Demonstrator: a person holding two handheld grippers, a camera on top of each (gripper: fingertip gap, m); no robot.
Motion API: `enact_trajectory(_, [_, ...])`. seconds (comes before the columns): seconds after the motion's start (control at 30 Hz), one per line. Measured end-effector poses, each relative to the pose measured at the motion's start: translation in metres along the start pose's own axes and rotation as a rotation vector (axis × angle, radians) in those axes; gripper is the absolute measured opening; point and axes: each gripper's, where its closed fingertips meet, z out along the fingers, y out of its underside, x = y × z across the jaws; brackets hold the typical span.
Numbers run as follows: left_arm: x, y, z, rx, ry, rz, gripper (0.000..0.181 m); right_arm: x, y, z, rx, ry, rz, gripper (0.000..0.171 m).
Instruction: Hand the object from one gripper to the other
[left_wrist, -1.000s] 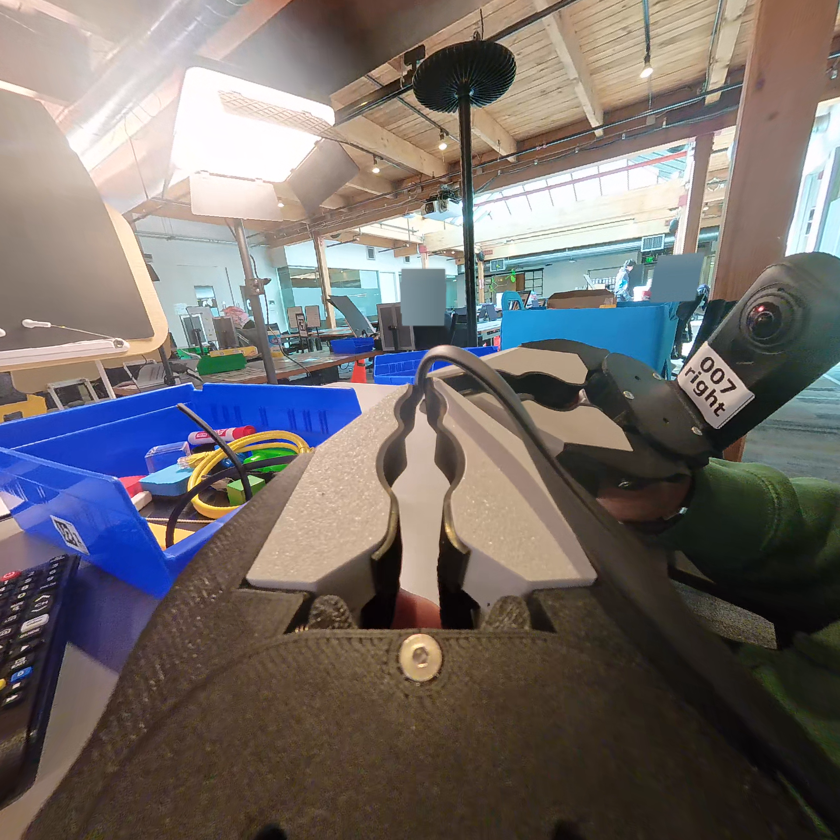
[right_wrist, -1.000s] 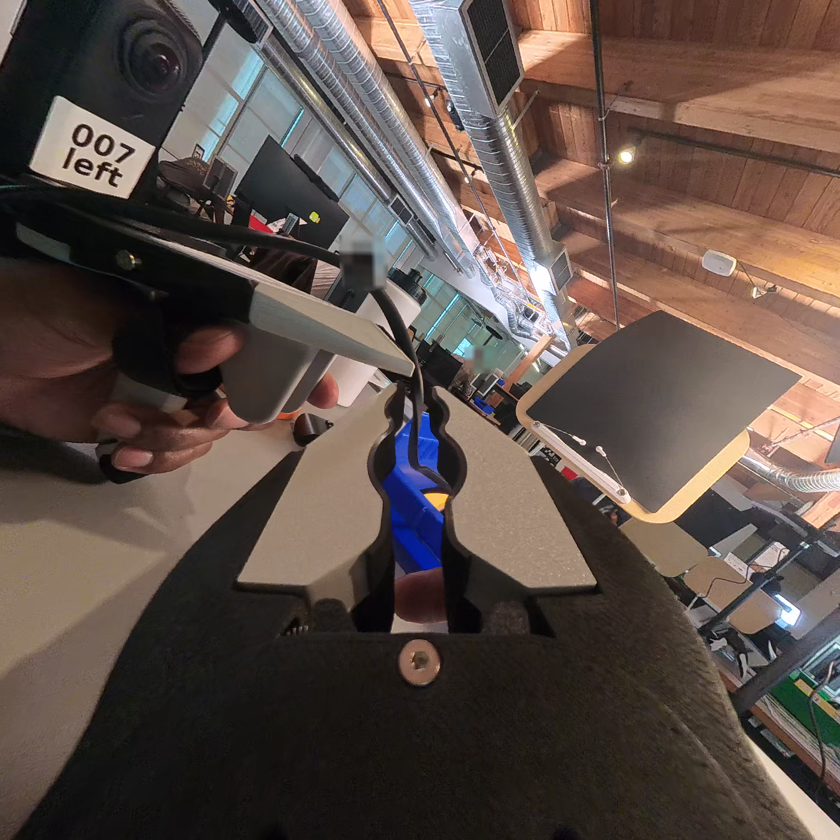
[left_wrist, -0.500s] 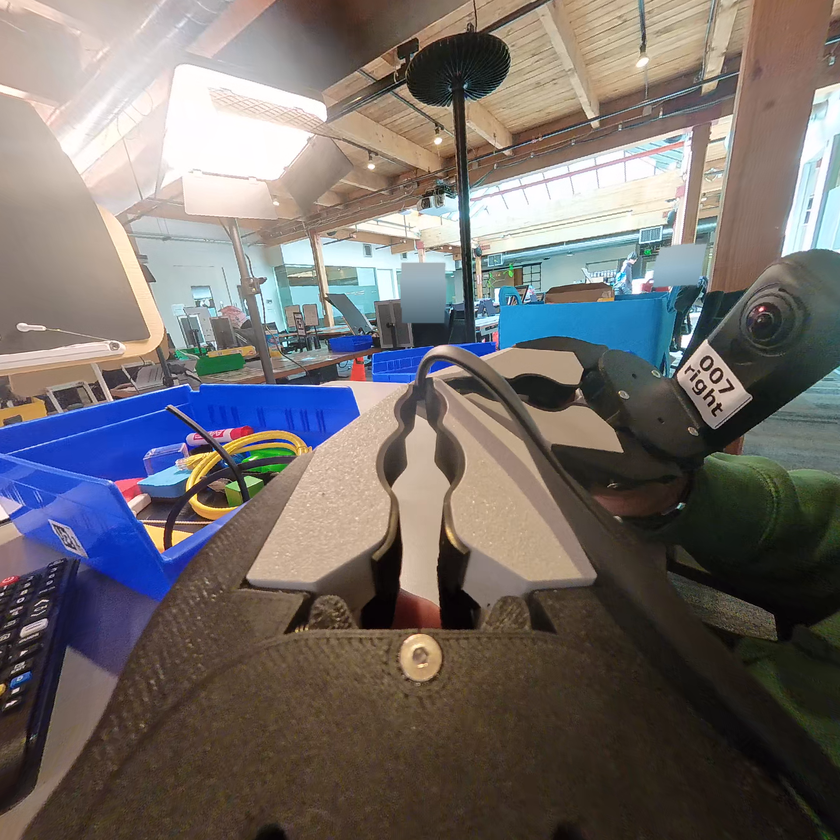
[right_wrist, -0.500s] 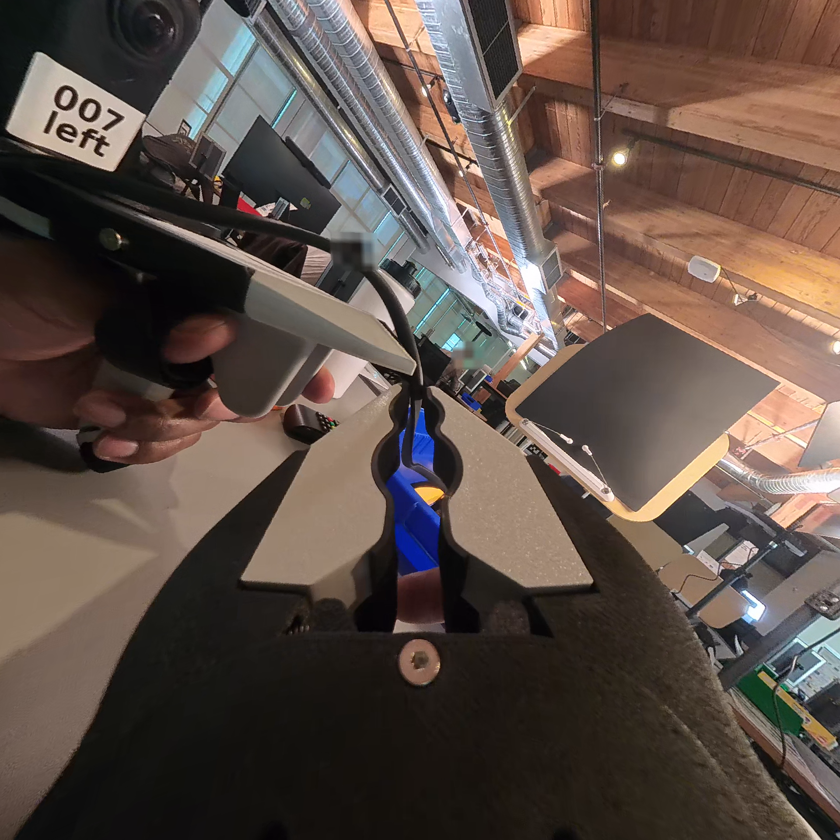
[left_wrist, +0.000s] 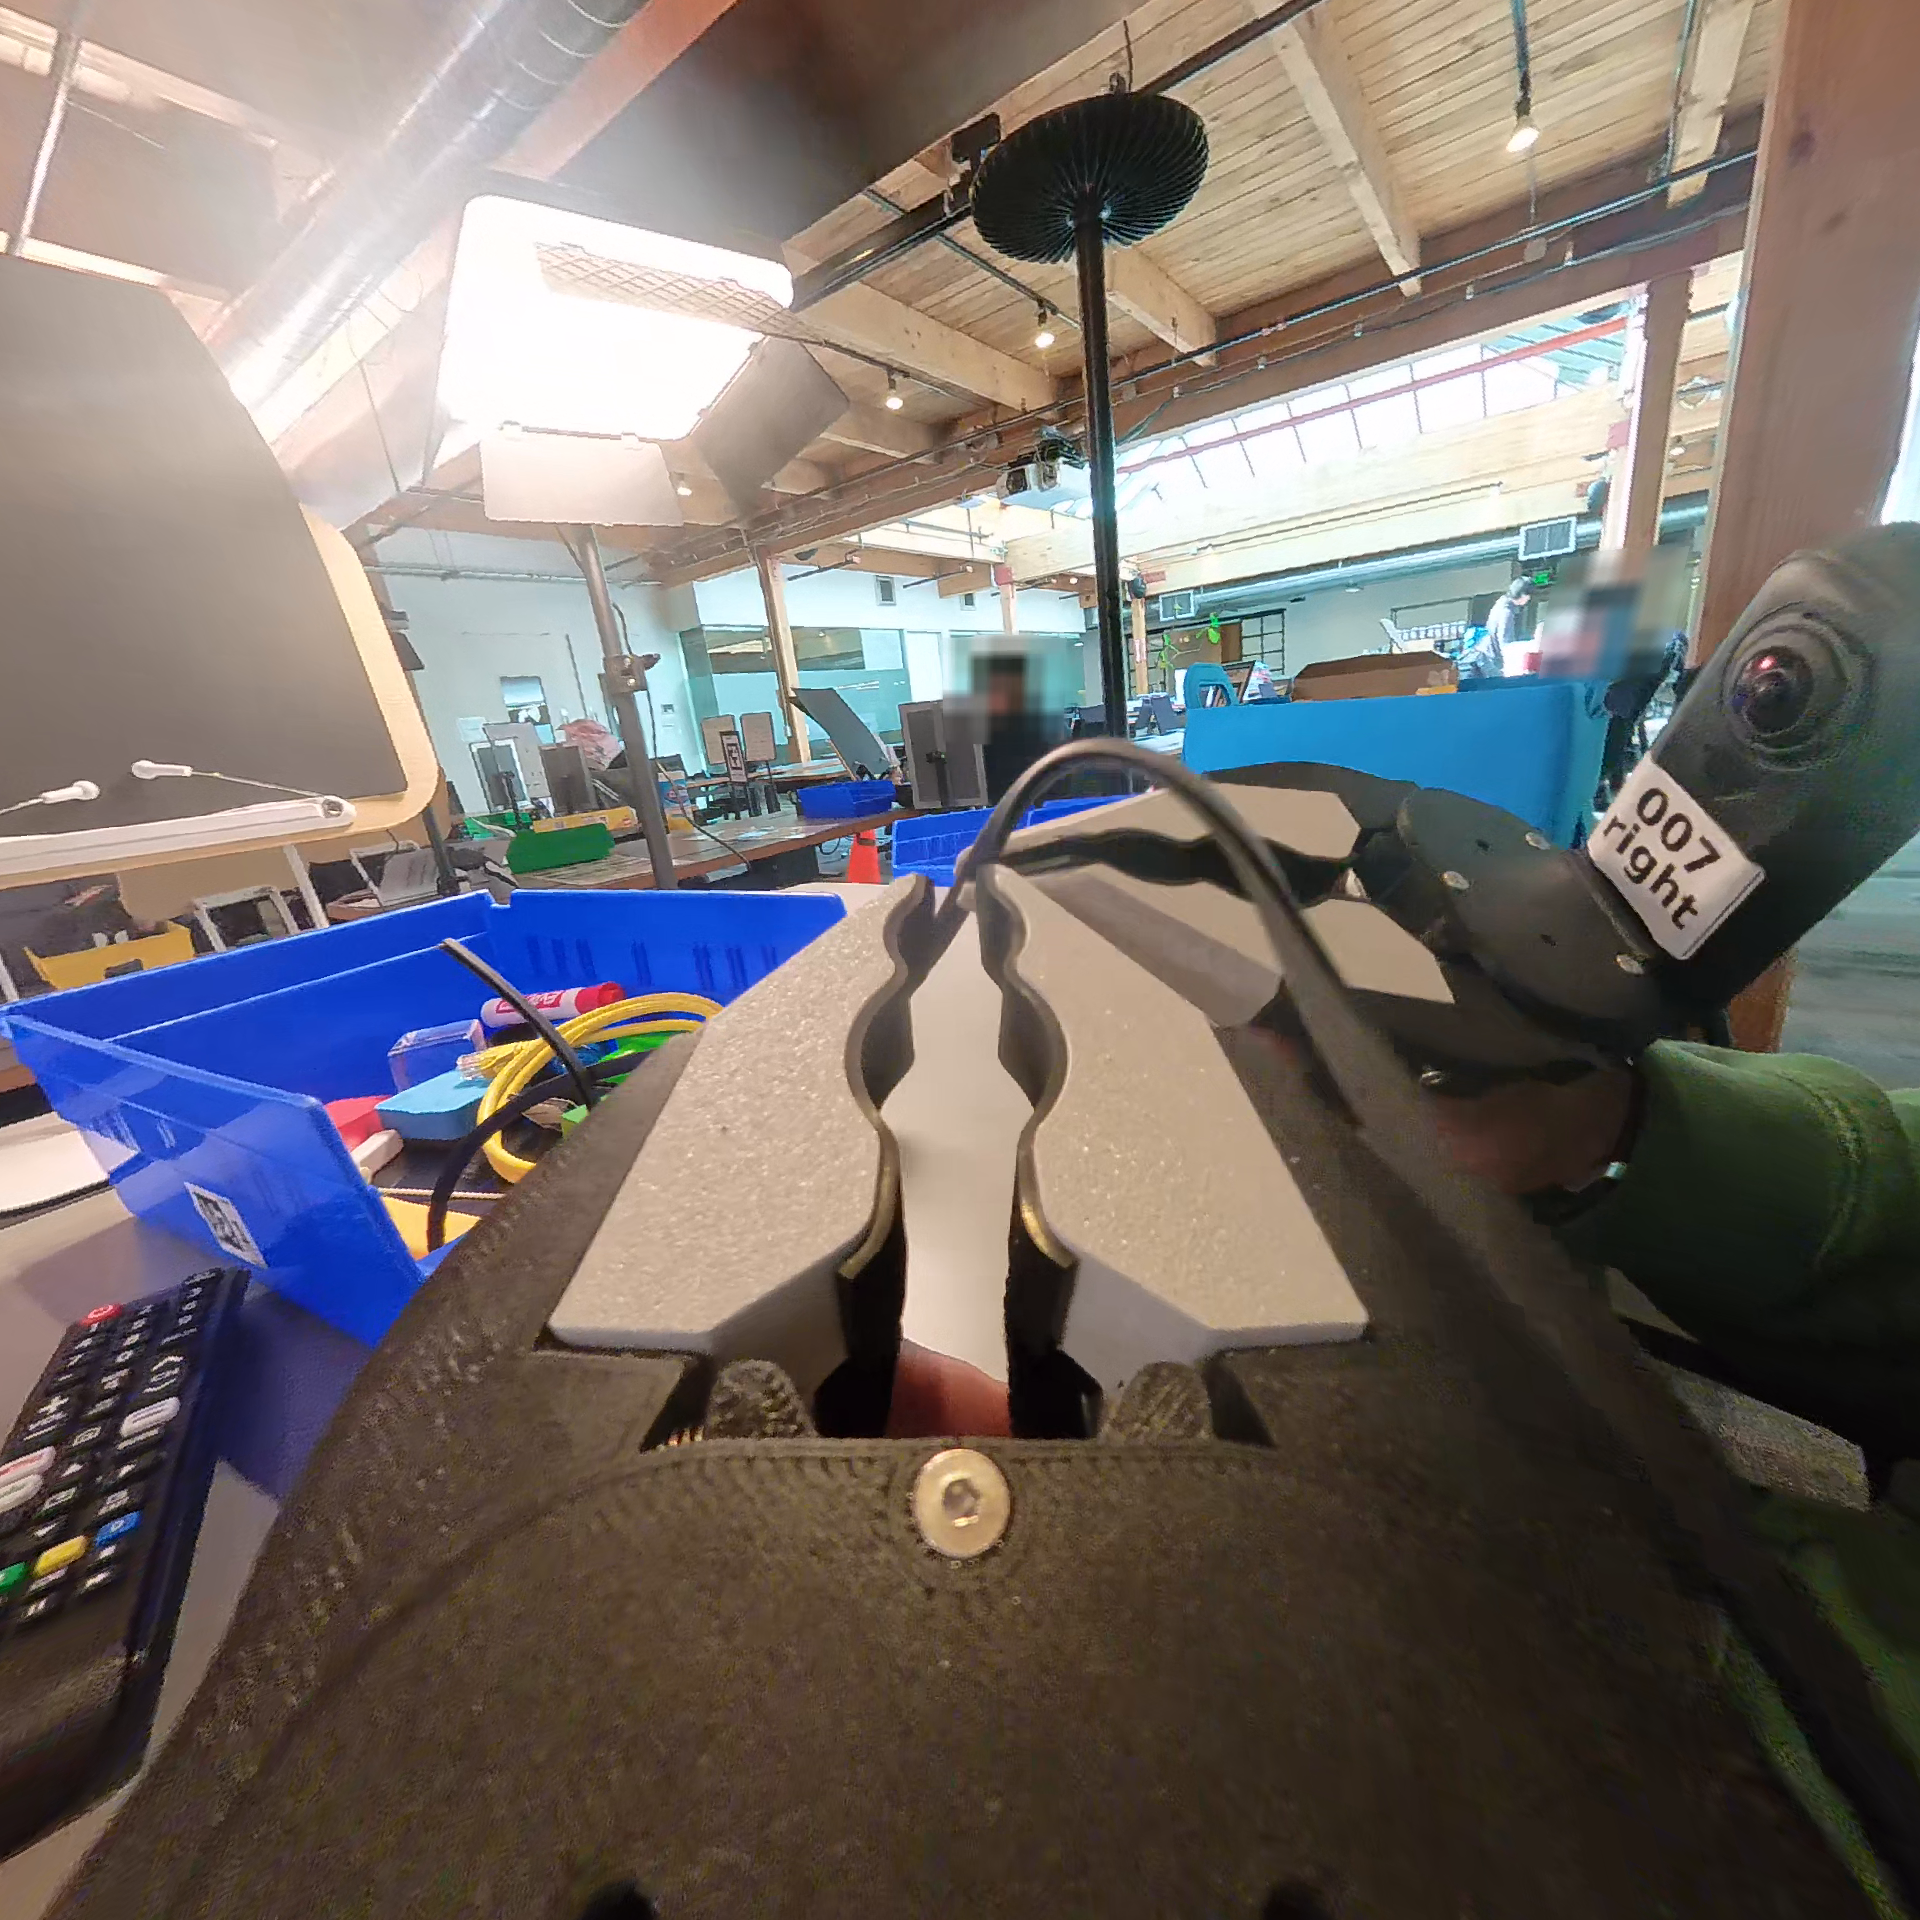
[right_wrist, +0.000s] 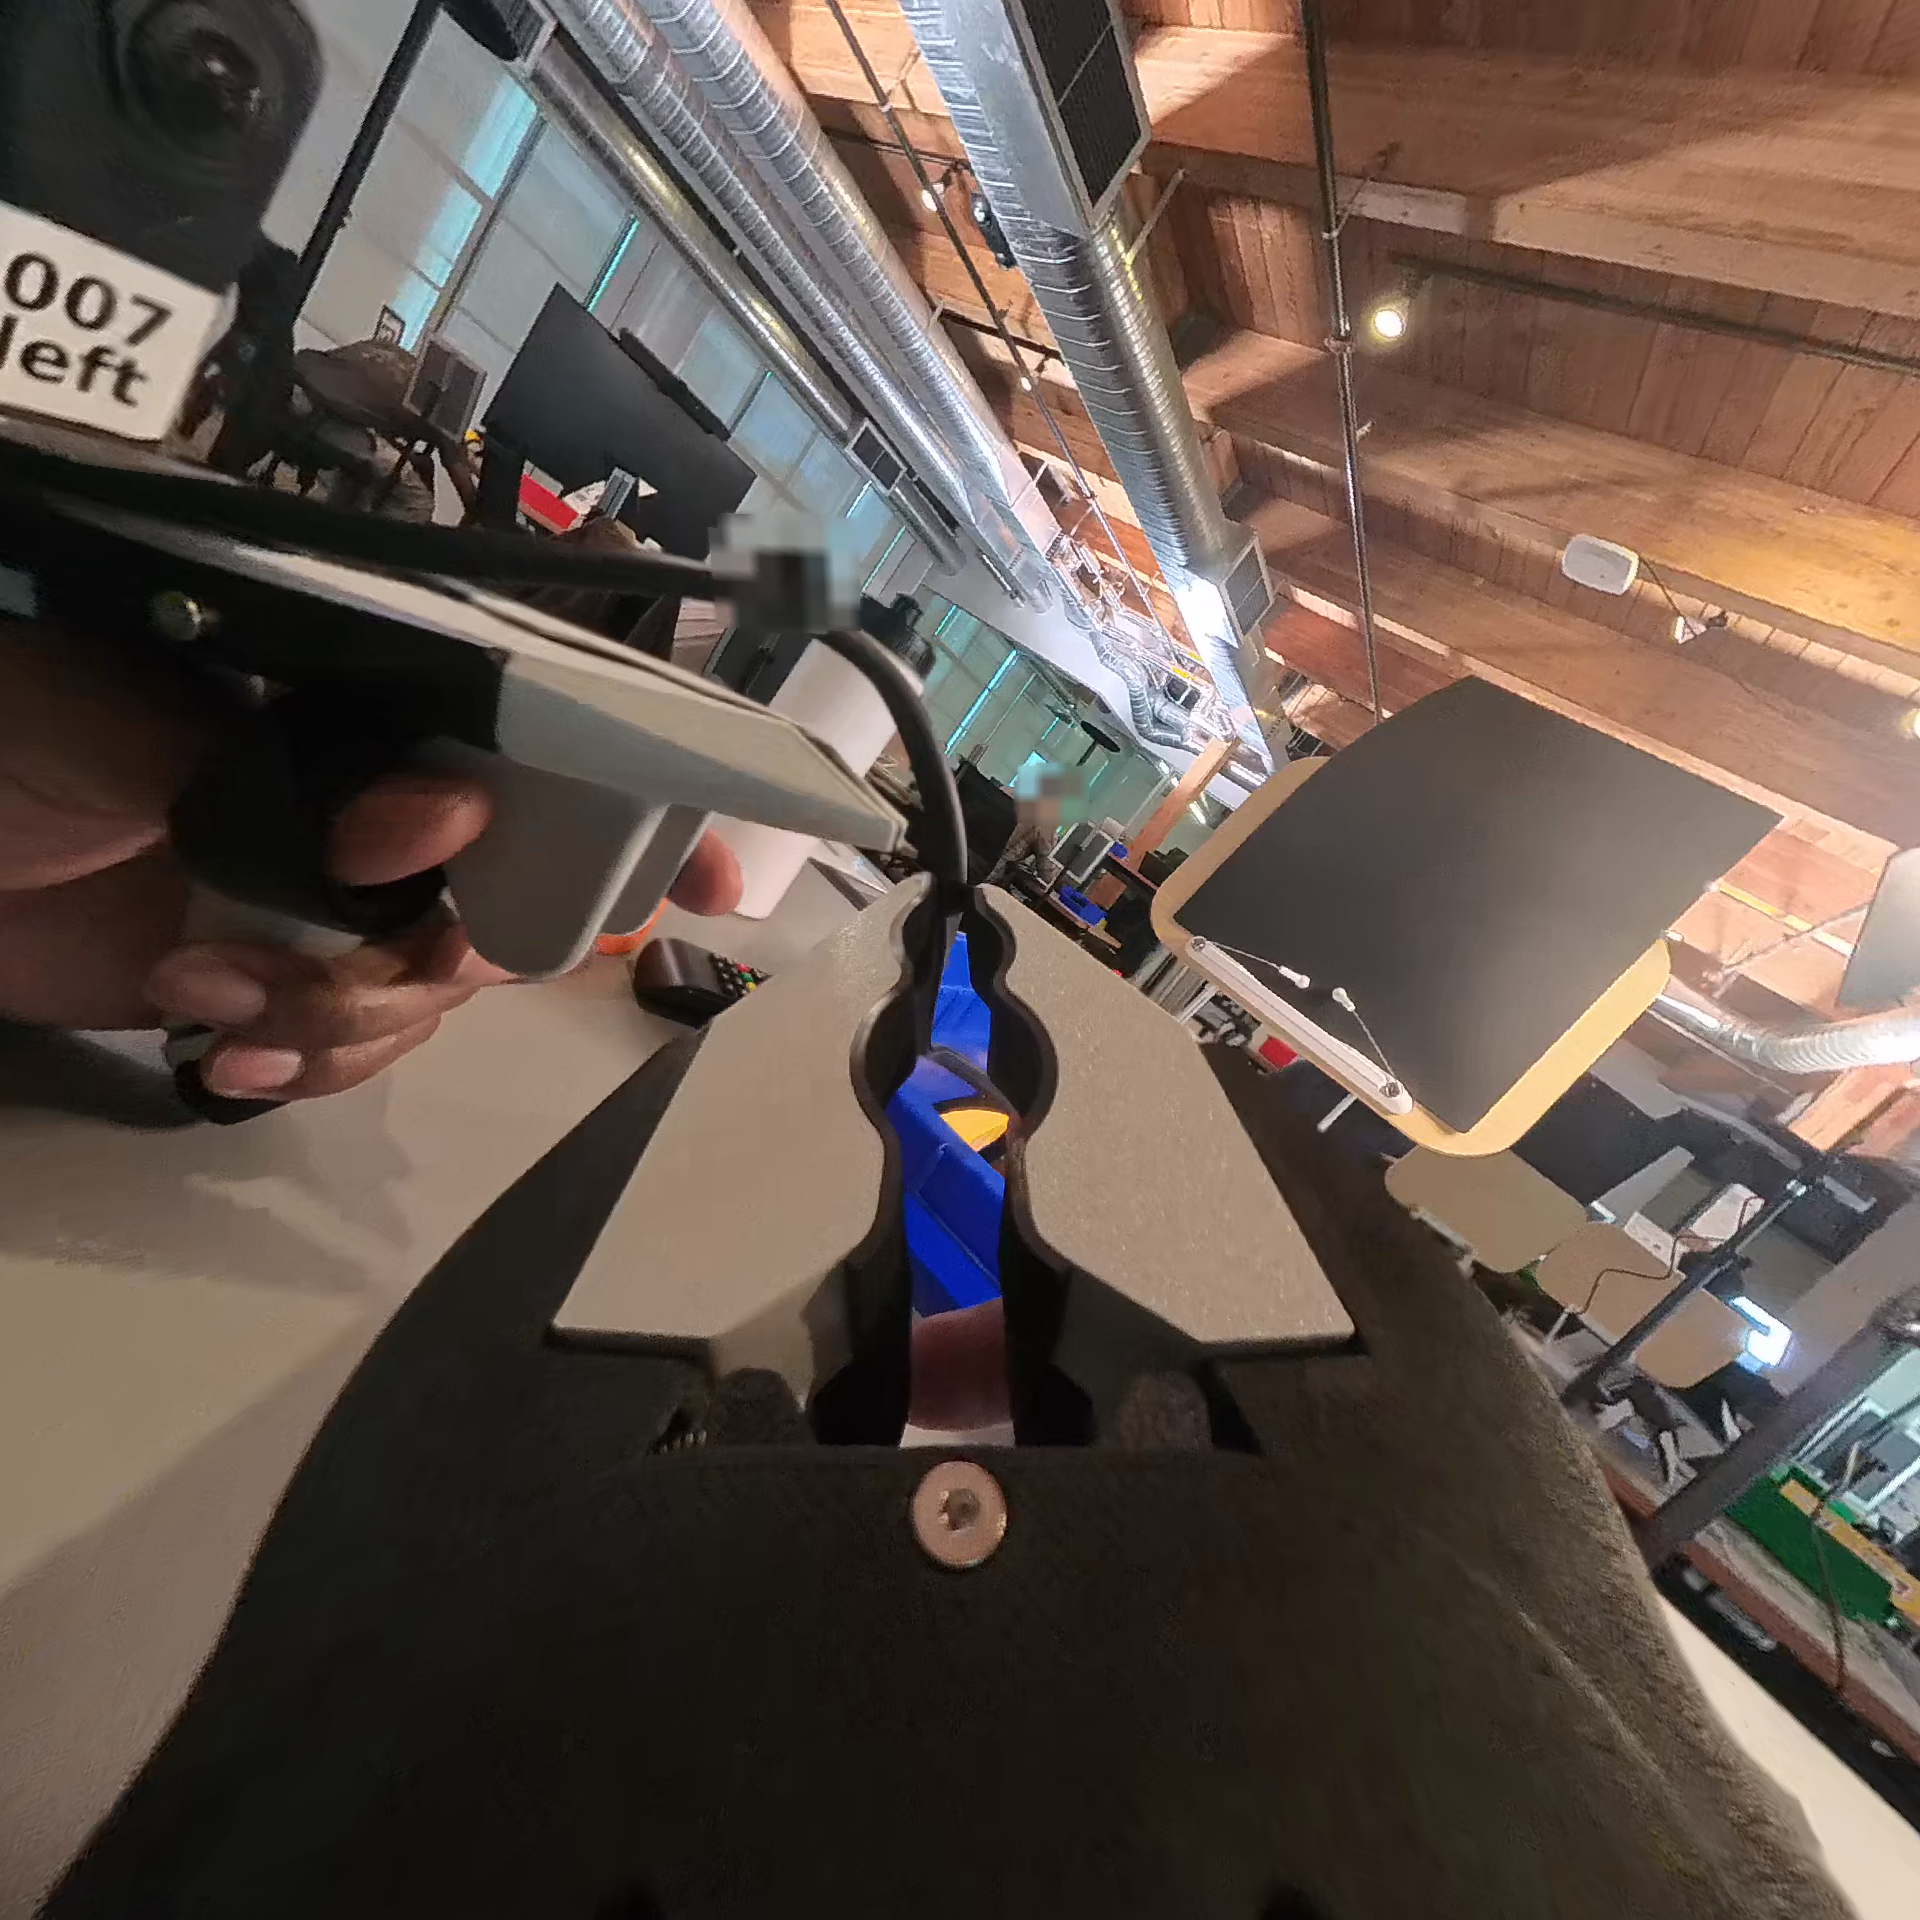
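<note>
Both the left hand-held gripper (left_wrist: 948, 902) and right hand-held gripper (right_wrist: 948, 902) pinch the black cable (left_wrist: 1101, 764) at their tips, beside the blue bin (left_wrist: 291, 1174).

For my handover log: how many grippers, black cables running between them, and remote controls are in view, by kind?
grippers: 2, the left gripper and the right gripper
black cable between them: 1
remote control: 1
total: 4

Remote control (left_wrist: 73, 1455) cut off at left edge; black cable (left_wrist: 1195, 831) end blurred.
</note>
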Motion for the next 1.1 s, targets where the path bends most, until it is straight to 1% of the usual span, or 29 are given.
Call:
enact_trajectory(0.17, [-0.002, 0.003, 0.001, -0.015, -0.019, 0.021, 0.01, 0.005, -0.005, -0.002, 0.031, -0.014, 0.098, 0.005])
enact_trajectory(0.37, [0.006, 0.009, 0.004, -0.055, -0.043, 0.215, 0.016, -0.003, -0.013, -0.005, 0.075, -0.077, 0.148, 0.005])
enact_trajectory(0.5, [0.009, 0.01, 0.004, -0.058, -0.057, 0.29, 0.016, -0.007, -0.014, -0.006, 0.085, -0.102, 0.163, 0.005])
enact_trajectory(0.93, [0.009, 0.011, 0.005, -0.072, -0.065, 0.34, 0.006, -0.014, -0.017, -0.007, 0.098, -0.143, 0.168, 0.005])
enact_trajectory(1.1, [0.005, 0.012, 0.004, -0.084, -0.069, 0.29, 0.006, -0.015, -0.017, -0.006, 0.096, -0.137, 0.151, 0.006])
